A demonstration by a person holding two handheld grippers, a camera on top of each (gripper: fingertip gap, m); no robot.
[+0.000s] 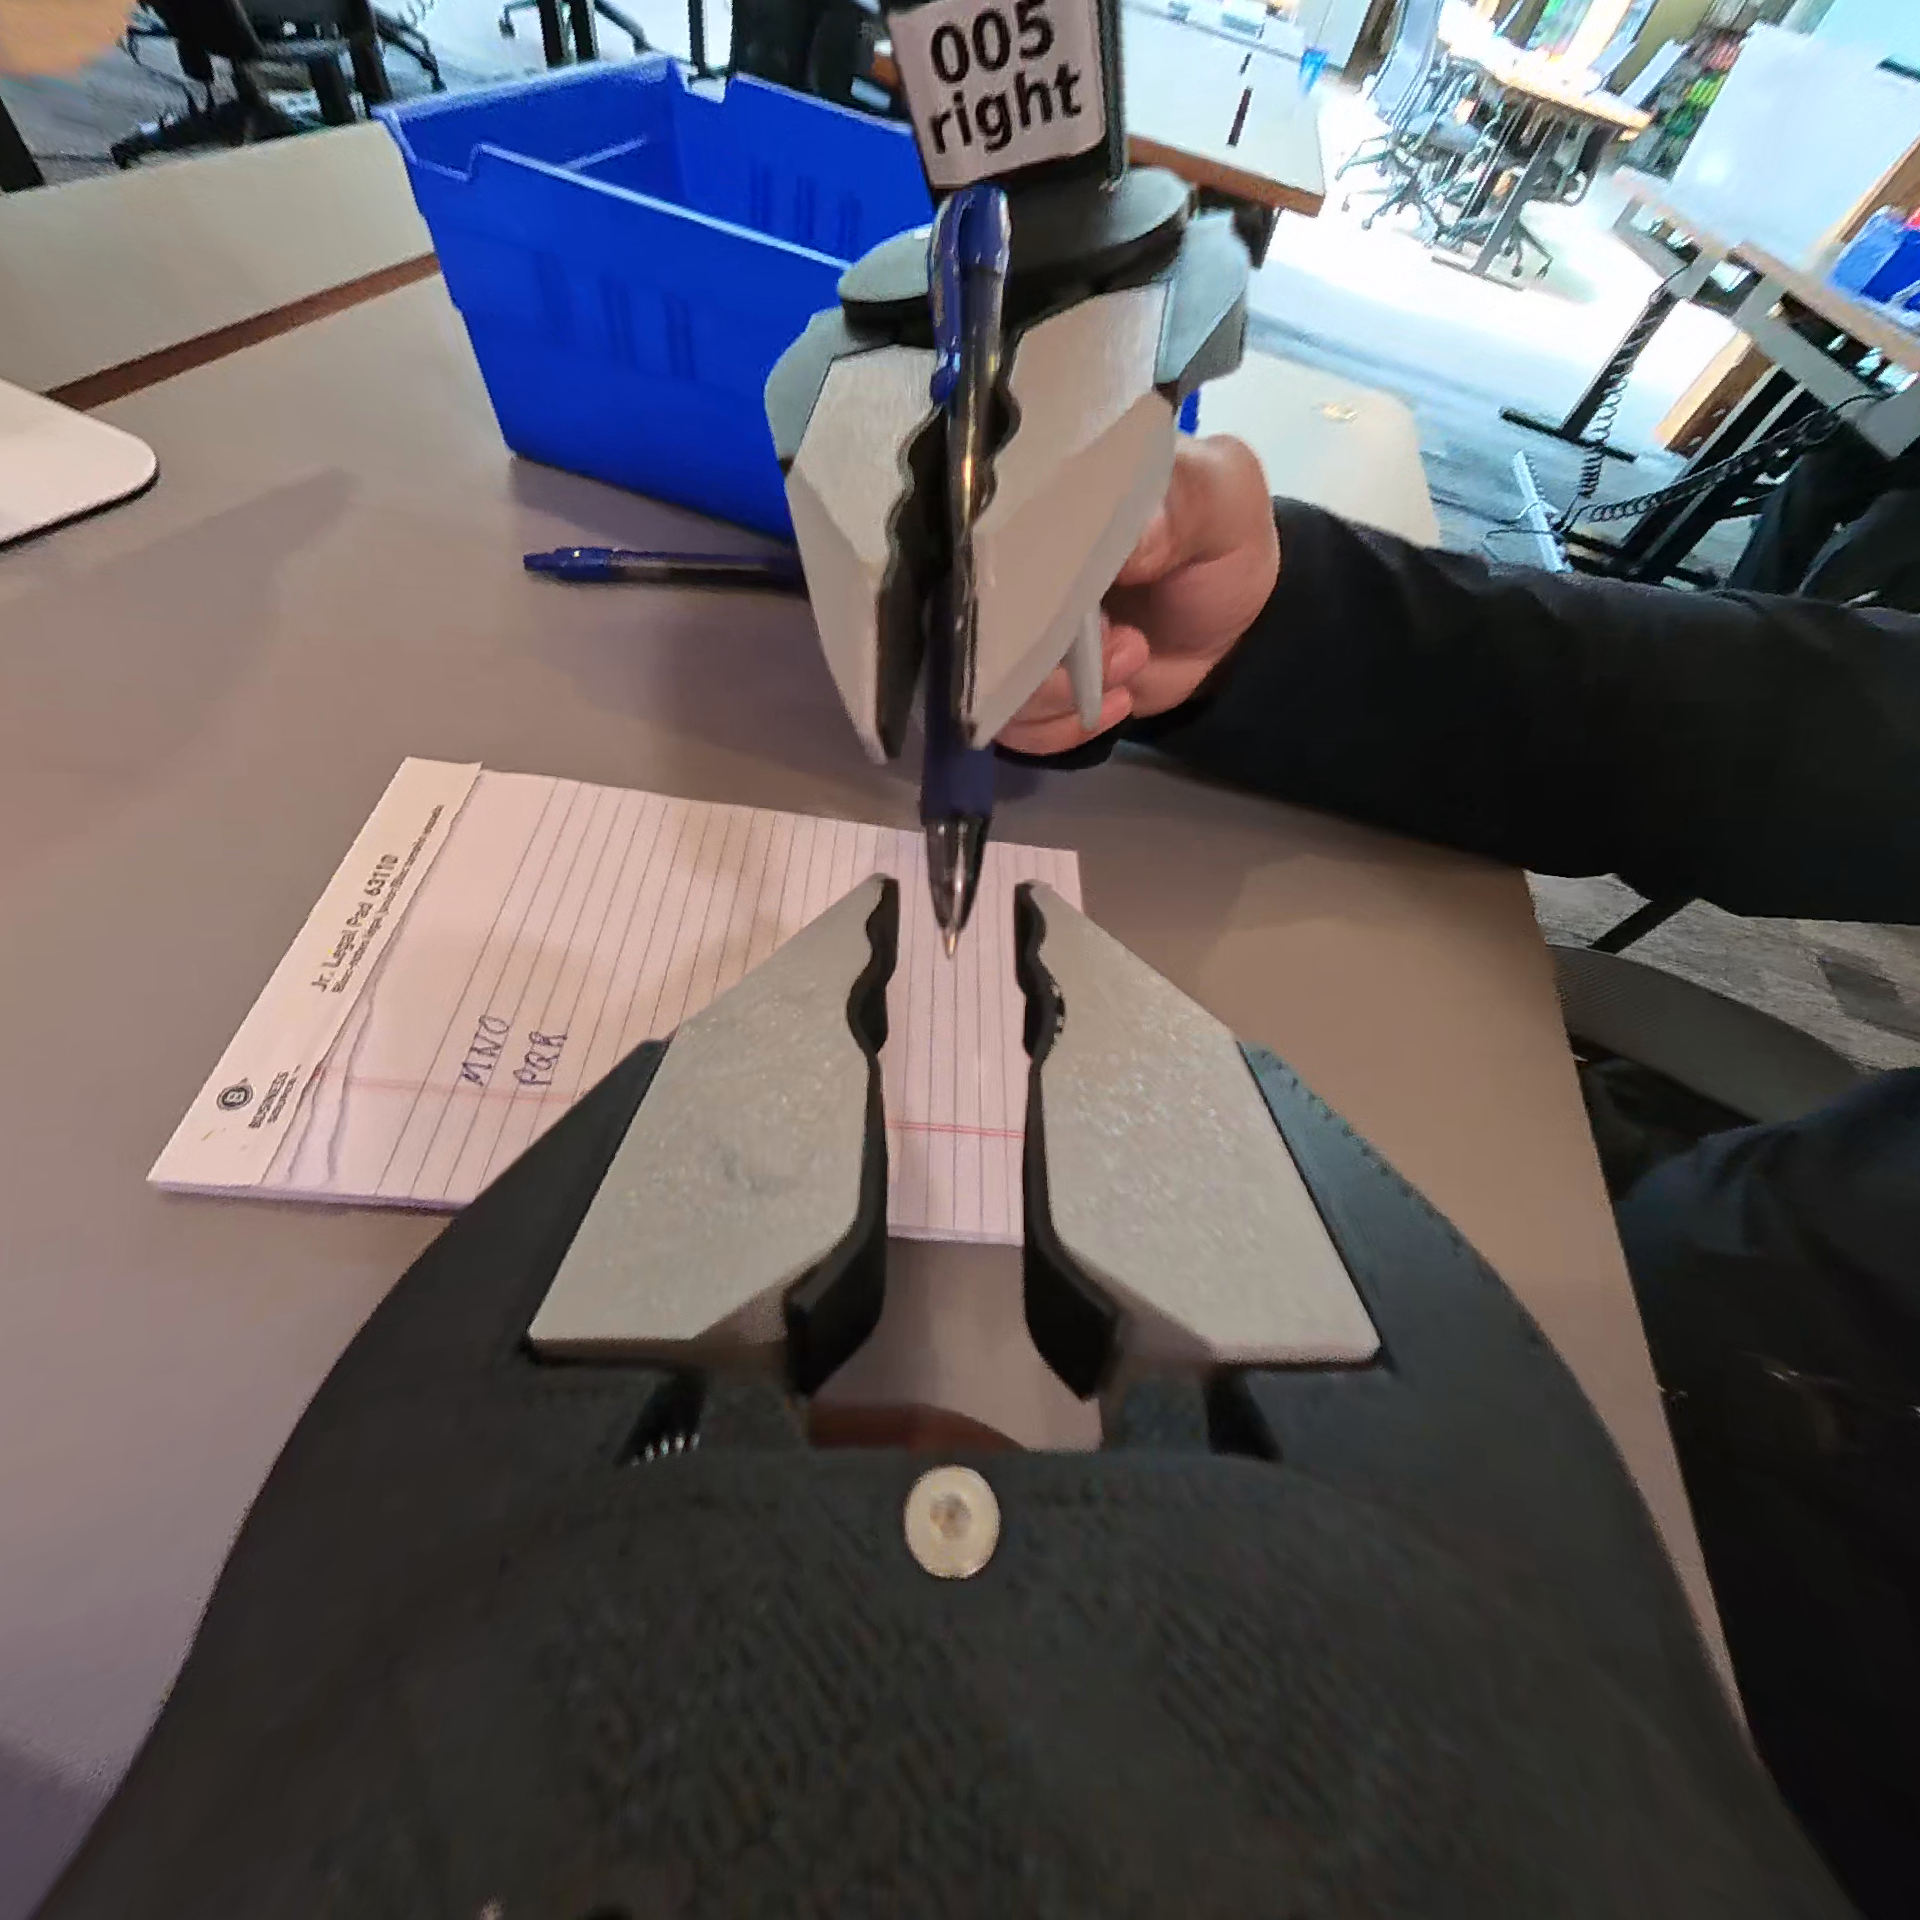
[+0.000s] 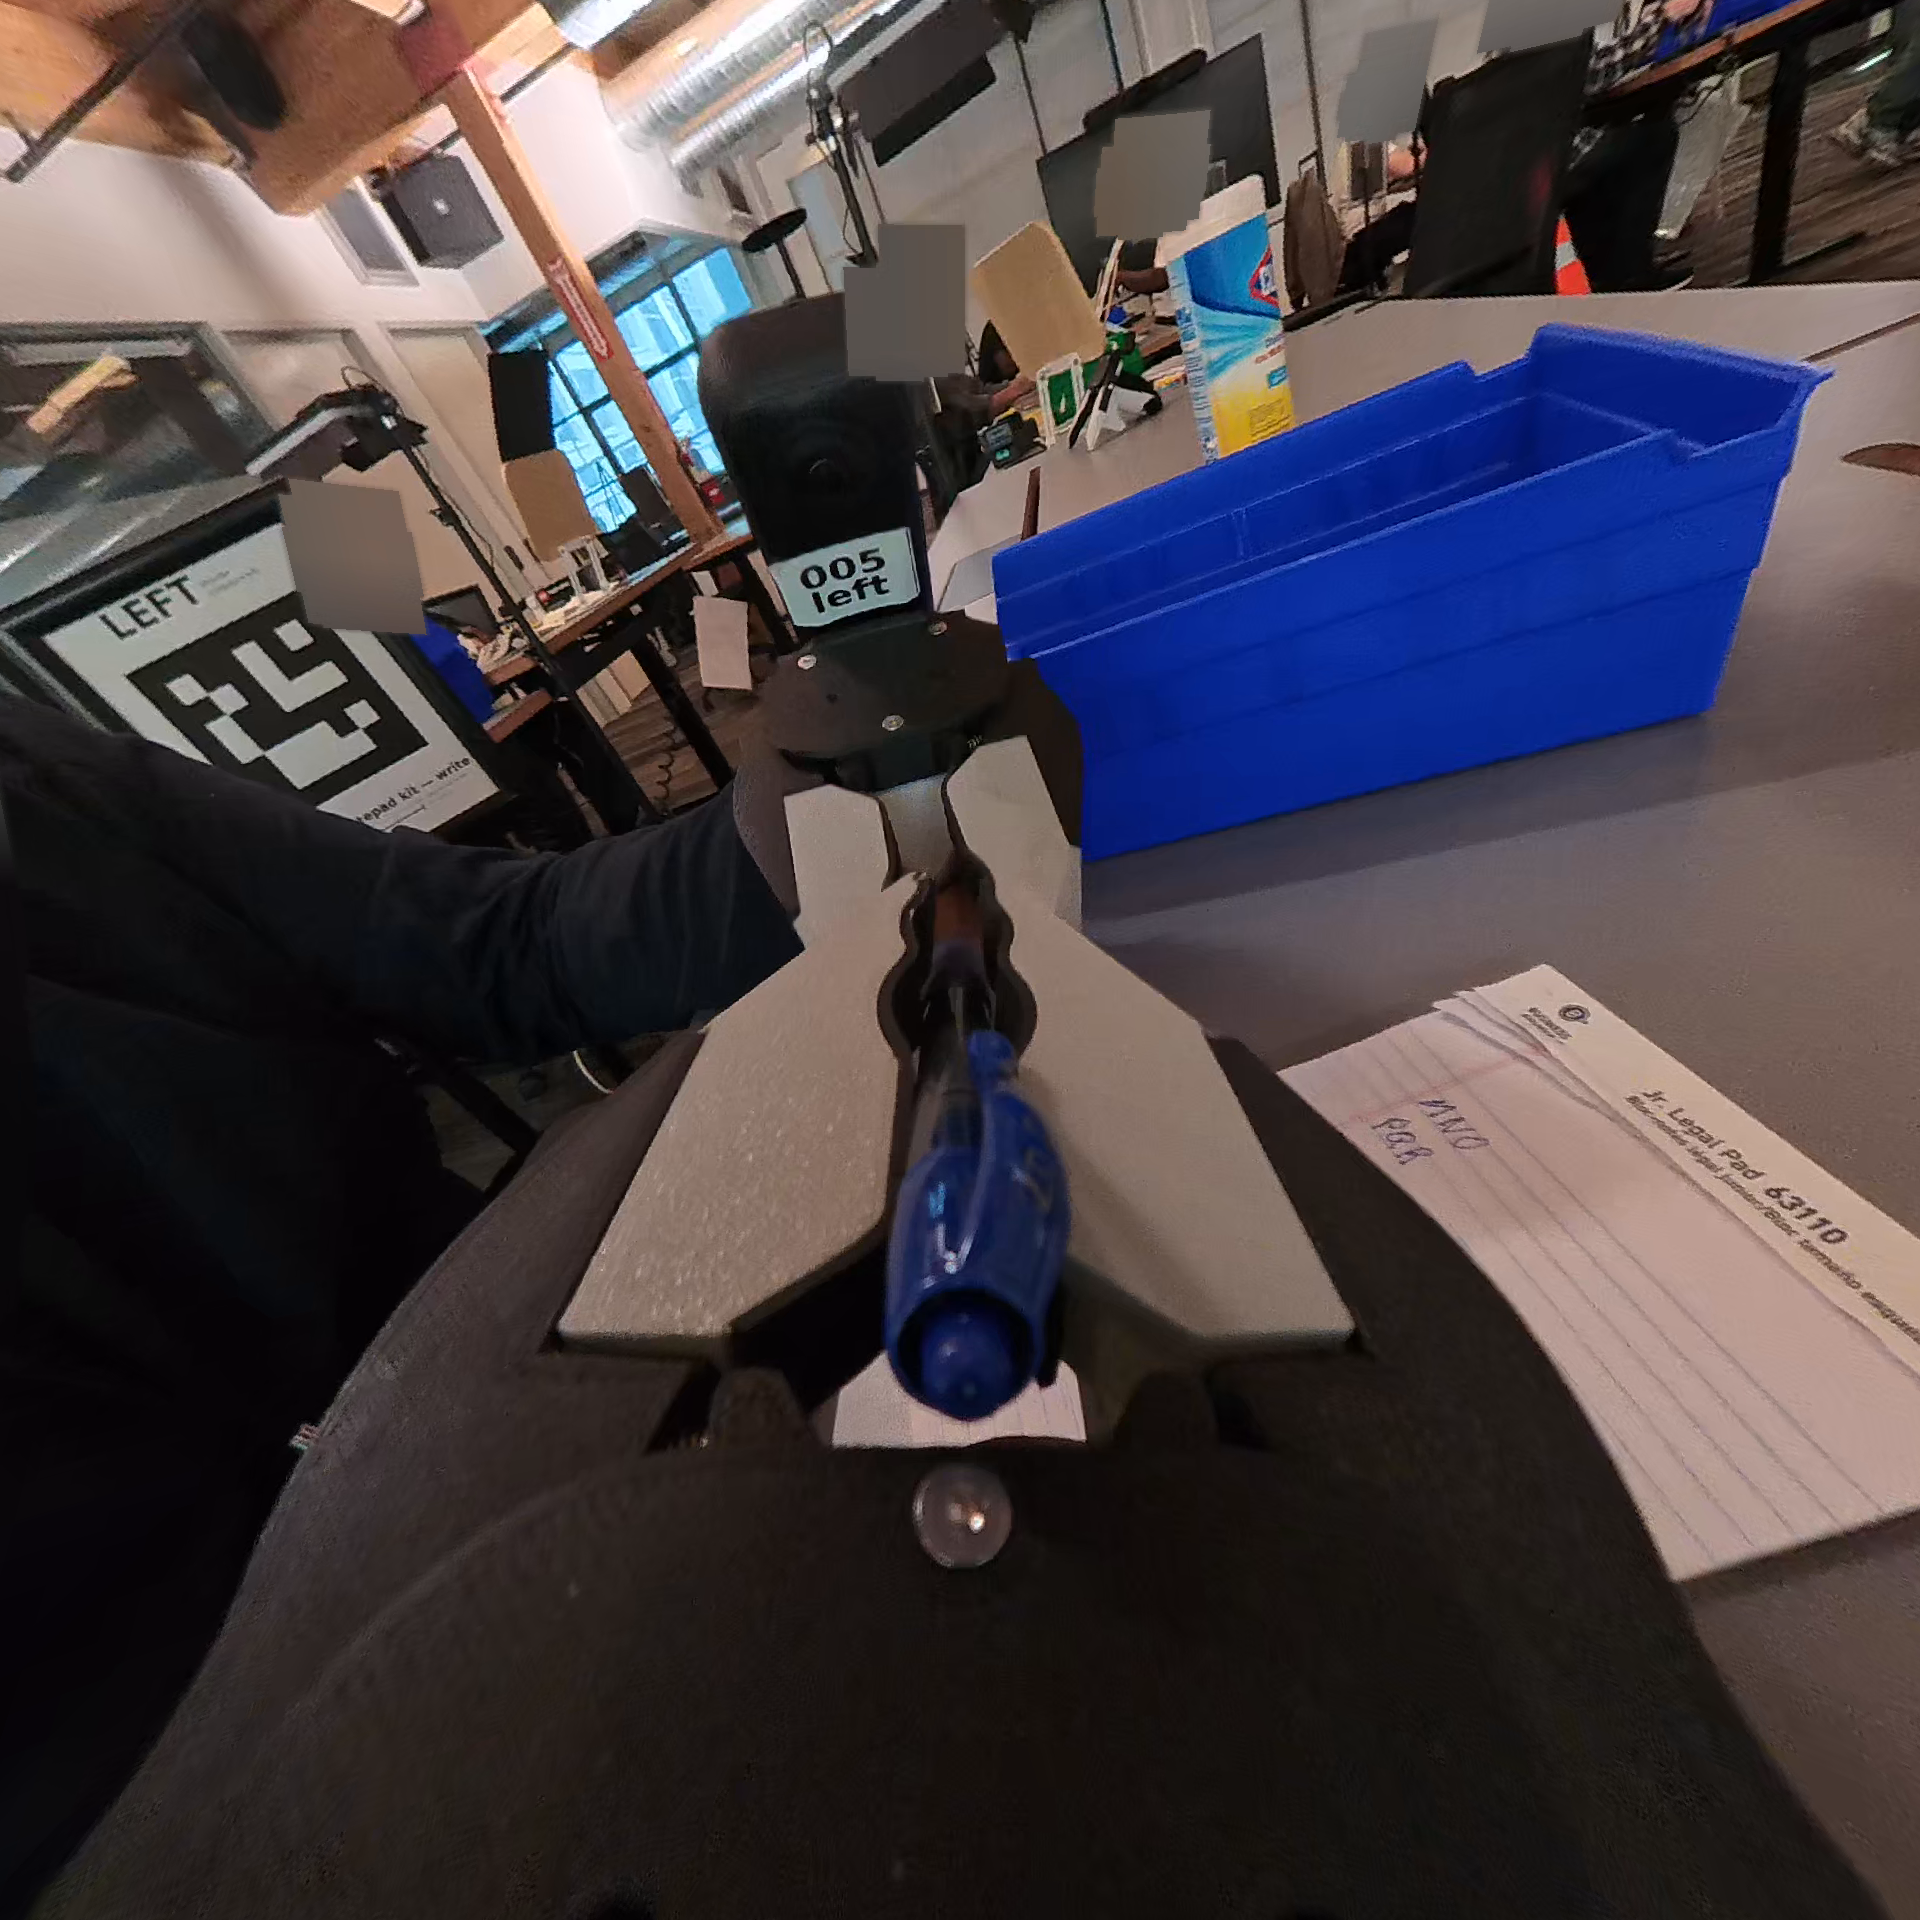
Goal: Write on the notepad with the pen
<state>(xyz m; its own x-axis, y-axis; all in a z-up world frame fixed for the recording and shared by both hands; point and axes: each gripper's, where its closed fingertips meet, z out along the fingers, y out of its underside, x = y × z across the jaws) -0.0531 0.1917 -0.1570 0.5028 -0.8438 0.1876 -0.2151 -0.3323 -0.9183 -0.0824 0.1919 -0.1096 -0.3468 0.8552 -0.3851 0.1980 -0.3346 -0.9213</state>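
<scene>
Two pens show on our grey table (image 1: 312, 665): one gripped, one lying loose. Our right gripper (image 1: 935, 743) is clenched on the blue pen (image 1: 956, 821), which stands nearly upright between its grey fingers (image 1: 1070, 520), clip end up and writing tip pointing down. The tip hangs just over the notepad (image 1: 623, 935), near its far edge; we cannot tell whether it touches the paper. A hand (image 1: 1184, 613) in a dark sleeve holds that gripper from behind. In the right wrist view the same pen (image 2: 977, 1236) runs along the closed fingers toward the camera, its blue cap end nearest the lens.

Our left gripper (image 1: 951, 904) is released, its fingers (image 1: 769, 1132) spread with a clear gap, holding nothing. It sits low over the near part of the pad, and the pen tip shows in the gap between its fingertips. From the right wrist view the left gripper (image 2: 925, 862) faces us, just past the pen.

The lined white notepad (image 2: 1621, 1309) lies flat, its printed header strip at one end and two short rows of blue handwriting near that strip.

Behind the pad stands a blue plastic bin (image 1: 644, 301), and the second blue pen (image 1: 655, 564) lies on the table in front of it. A wipes canister (image 2: 1231, 332) stands beyond the bin (image 2: 1403, 623)
</scene>
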